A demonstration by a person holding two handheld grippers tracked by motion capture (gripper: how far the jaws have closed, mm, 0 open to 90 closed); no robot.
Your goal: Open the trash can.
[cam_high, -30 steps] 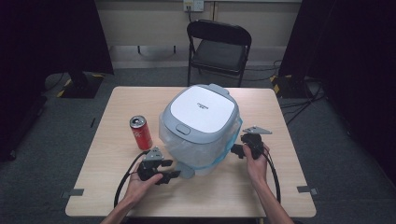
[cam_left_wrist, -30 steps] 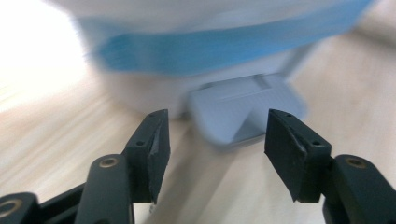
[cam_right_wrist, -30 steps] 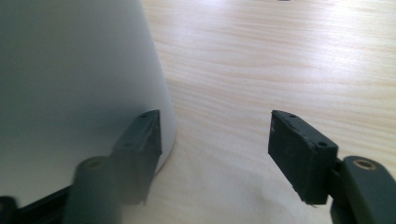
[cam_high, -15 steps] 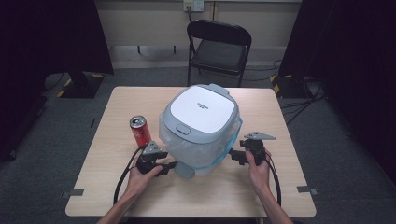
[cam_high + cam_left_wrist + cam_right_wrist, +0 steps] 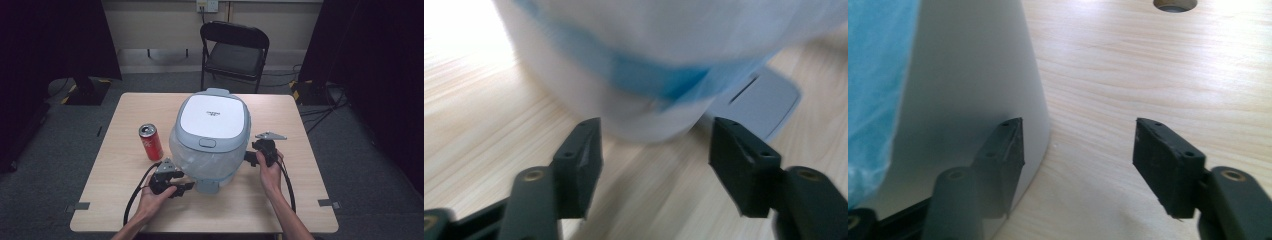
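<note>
A large white and pale blue cooker sits mid-surface, a red can just beside it on its left. The left gripper and right gripper flank its front base, both with jaws spread and holding nothing. A black folding chair stands beyond the surface.

A large cooker stands at the middle of the table, with a can upright just to its left. The left gripper lies before the cooker's front left, the right gripper beside its right flank (both near the base). A chair stands behind the table.
</note>
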